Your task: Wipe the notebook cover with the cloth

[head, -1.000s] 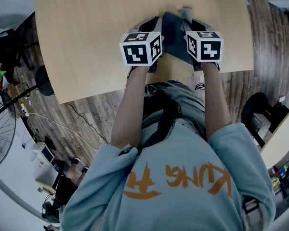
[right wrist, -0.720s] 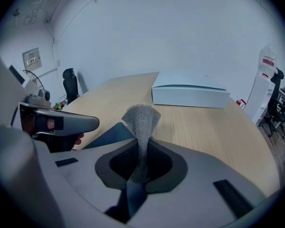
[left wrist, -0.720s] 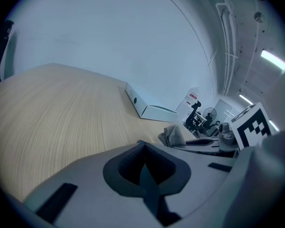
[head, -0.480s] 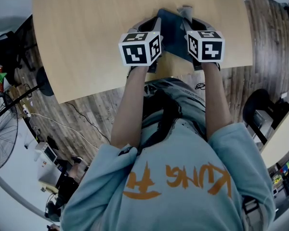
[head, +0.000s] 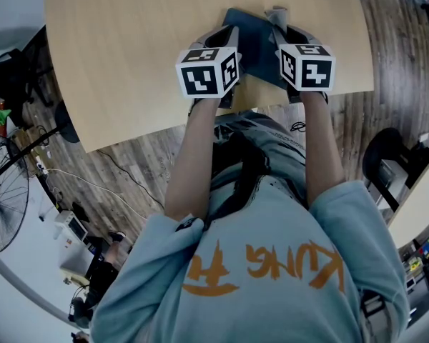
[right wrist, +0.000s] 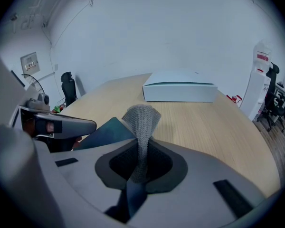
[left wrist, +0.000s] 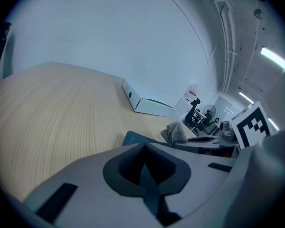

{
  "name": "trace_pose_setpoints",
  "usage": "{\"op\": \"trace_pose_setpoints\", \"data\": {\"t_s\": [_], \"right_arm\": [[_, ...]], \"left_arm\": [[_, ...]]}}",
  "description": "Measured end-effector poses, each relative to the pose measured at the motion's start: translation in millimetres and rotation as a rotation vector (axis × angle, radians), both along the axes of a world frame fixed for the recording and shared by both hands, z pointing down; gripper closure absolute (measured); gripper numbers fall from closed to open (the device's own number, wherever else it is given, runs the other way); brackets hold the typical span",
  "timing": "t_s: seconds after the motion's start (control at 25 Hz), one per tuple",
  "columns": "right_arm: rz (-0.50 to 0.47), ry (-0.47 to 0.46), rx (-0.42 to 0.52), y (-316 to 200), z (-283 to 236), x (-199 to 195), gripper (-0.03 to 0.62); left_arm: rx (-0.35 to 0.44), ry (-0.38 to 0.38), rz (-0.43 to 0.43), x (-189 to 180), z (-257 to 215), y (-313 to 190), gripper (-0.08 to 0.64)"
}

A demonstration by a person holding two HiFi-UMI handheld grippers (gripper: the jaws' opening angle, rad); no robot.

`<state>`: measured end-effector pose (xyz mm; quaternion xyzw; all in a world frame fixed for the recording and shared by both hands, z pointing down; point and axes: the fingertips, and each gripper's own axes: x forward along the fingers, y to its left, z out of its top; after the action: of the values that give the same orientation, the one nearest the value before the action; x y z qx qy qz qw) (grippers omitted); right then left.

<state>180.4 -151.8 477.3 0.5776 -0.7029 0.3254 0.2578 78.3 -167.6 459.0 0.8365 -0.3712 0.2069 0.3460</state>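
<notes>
A dark blue notebook (head: 254, 38) sits between my two grippers over the near part of the wooden table (head: 129, 56). My left gripper (head: 225, 34) is at its left edge, and its jaws are shut on a thin blue edge of the notebook (left wrist: 133, 137). On the notebook's right side, my right gripper (head: 286, 31) is shut on a grey knitted cloth (right wrist: 141, 122). The cloth sticks up from the jaws (head: 275, 13) beside the notebook's cover (right wrist: 107, 132). From the left gripper view, the cloth (left wrist: 175, 132) shows just past the notebook's far corner.
A flat white box (right wrist: 180, 91) lies farther back on the table, also in the left gripper view (left wrist: 147, 101). The table's near edge (head: 150, 134) runs under my forearms. Office chairs, a fan (head: 0, 191) and cables stand on the wood floor around.
The head view has shifted, so the white box has left the top edge and a little more of the notebook shows. Both grippers keep their hold and place.
</notes>
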Motion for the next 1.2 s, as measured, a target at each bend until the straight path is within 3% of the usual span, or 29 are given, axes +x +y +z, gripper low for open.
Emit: {"op": "trace_pose_setpoints", "data": {"t_s": [1.2], "right_arm": [[0.029, -0.017, 0.007, 33.4, 2.2, 42.7, 0.561]], "left_arm": [[-0.014, -0.018, 0.03, 39.8, 4.8, 34.2, 0.543]]}}
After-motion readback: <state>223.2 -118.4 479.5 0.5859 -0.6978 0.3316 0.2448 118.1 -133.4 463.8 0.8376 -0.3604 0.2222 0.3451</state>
